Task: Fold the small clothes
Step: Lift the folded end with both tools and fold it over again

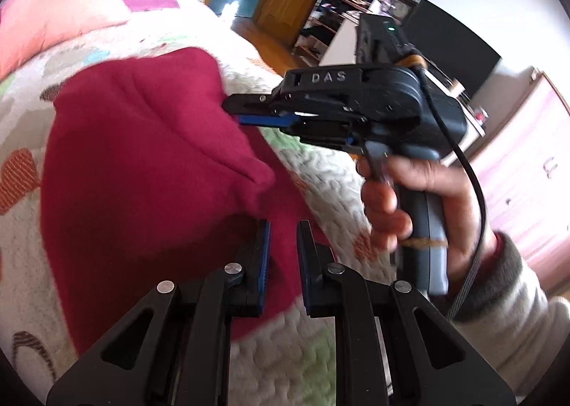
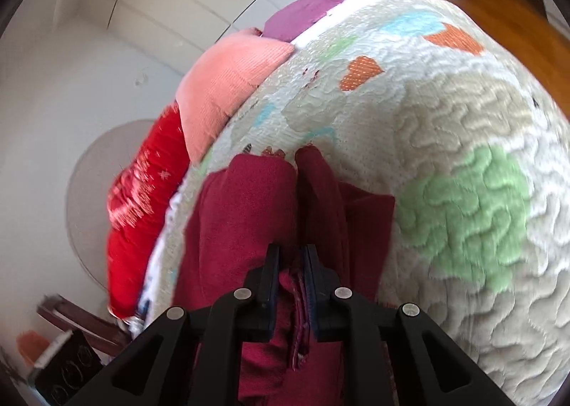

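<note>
A dark red garment [image 1: 142, 163] lies on the quilted bedspread [image 1: 320, 170]. In the left wrist view, my left gripper [image 1: 283, 227] is open a little and empty, just above the garment's near right part. My right gripper [image 1: 235, 112] comes in from the right and is shut on the garment's right edge, lifting a fold of it. In the right wrist view, the right gripper [image 2: 292, 252] holds bunched dark red cloth [image 2: 249, 203] between its fingers, and the cloth hangs ahead over the bedspread [image 2: 463, 121].
A salmon pillow [image 2: 228, 85], a red patterned cushion [image 2: 142, 199] and a purple cloth [image 2: 302, 10] lie at the bed's head. A pink drawer unit [image 1: 527, 170], a black screen [image 1: 452, 39] and shelves [image 1: 331, 14] stand beyond the bed's right side.
</note>
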The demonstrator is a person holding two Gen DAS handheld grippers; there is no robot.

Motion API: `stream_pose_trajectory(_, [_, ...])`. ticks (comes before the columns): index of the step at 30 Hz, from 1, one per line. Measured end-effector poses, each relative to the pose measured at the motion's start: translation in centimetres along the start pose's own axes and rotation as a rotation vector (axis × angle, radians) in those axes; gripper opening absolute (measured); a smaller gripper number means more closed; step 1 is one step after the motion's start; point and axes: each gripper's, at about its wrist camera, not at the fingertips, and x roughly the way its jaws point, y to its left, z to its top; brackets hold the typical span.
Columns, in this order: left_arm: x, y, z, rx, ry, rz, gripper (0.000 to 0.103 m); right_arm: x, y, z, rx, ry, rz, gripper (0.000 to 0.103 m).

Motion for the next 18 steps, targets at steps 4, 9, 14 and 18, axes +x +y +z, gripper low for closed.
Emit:
stream_pose_trajectory(4, [-3.4,-0.4,-0.9,0.088,-0.024,0.041,0.013,-2.3,0.9,-0.7,-0.012,-0.025,0.041,0.036])
stream_pose_trajectory(9, [-6.4,2.3,-1.6,0.084,-0.101,0.157,0.015,-2.9,2.9,-2.6,-0.075,0.02,0.046,0.053])
stream_pose_trajectory(14, [-4.9,6.1,-2.1,-0.031,-0.099,0.21,0.015,-0.4,3.1,-3.8,-0.07,0.1,-0.004,0.063])
stream_pose_trajectory(18, [-2.7,7.7,-3.1,-0.07,-0.062,0.223,0.015,0.9,2.8,-4.2,-0.042,0.093,-0.016,0.073])
